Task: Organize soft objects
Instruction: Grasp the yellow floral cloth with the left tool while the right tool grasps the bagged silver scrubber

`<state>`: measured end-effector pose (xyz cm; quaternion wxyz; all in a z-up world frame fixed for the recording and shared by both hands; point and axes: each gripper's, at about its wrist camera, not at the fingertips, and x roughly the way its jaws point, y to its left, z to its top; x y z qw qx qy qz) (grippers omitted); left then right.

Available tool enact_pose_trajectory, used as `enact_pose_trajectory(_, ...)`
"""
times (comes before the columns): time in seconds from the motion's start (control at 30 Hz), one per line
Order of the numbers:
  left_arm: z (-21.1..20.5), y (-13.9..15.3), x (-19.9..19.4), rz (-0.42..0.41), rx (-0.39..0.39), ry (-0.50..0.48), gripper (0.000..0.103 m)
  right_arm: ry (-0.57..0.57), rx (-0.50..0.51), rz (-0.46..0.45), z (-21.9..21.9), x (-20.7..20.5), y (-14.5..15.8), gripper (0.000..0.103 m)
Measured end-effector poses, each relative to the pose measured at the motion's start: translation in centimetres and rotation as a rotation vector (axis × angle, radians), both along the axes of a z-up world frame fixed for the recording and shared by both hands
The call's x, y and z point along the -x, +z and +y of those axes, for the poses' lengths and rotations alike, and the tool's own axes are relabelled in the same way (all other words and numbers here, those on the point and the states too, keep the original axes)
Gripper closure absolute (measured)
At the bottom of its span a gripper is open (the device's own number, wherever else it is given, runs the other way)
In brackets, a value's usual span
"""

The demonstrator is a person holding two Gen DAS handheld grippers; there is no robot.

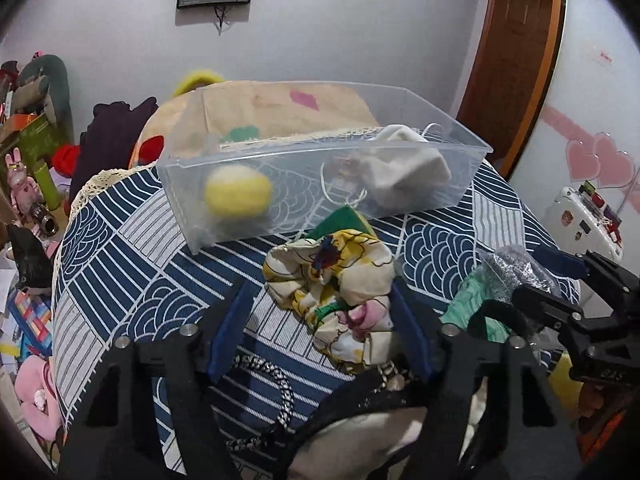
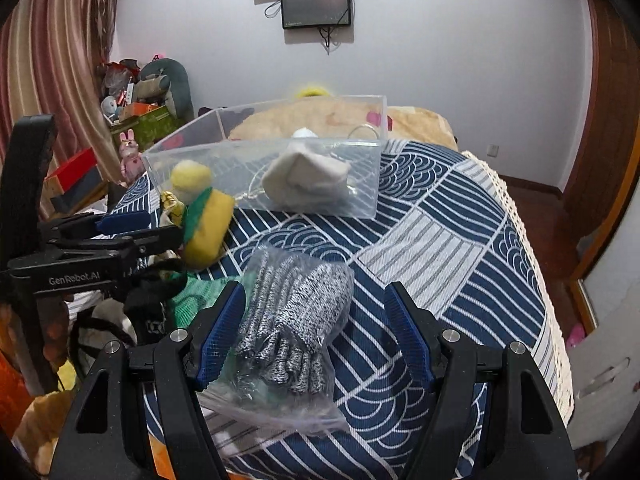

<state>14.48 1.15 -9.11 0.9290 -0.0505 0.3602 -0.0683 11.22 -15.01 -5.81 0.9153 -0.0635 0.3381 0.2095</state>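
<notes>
A clear plastic bin (image 1: 460, 184) (image 2: 368, 200) stands at the far side of the table and holds a yellow ball (image 1: 238, 192) (image 2: 190, 176) and a white cloth pouch (image 1: 408, 168) (image 2: 308, 180). My left gripper (image 1: 320, 300) is open around a crumpled floral cloth (image 1: 340, 280) that lies on the tablecloth. A yellow-green sponge (image 2: 208, 228) (image 1: 344, 220) lies just beyond the cloth. My right gripper (image 2: 316, 300) is open around grey knit gloves in a clear bag (image 2: 296, 320) (image 1: 516, 268).
A blue-and-white patterned tablecloth (image 2: 460, 248) covers the table. A green cloth (image 1: 468, 300), a black strap and a braided cord (image 1: 280, 384) lie near the front. Clutter stands left of the table, a wooden door (image 1: 516, 52) far right.
</notes>
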Motion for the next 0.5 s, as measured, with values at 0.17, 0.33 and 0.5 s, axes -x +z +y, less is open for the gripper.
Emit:
enact_pose_trajectory(0.17, -0.3, 0.1, 0.8, -0.011, 0.002, -0.026, 0.064, 0.012, -0.004, 0.013, -0.3, 0.4, -0.2, 0.051)
enact_pose_trajectory(0.33, -1.0, 0.4, 1.4, -0.038, -0.031, -0.049, 0.091, 0.026, -0.005, 0.007, -0.1, 0.7, 0.0, 0.071)
enact_pose_trajectory(0.5, -1.1, 1.1, 2.1, -0.066, -0.044, -0.054, 0.095, 0.020, -0.008, -0.016, -0.3, 0.8, 0.3, 0.076)
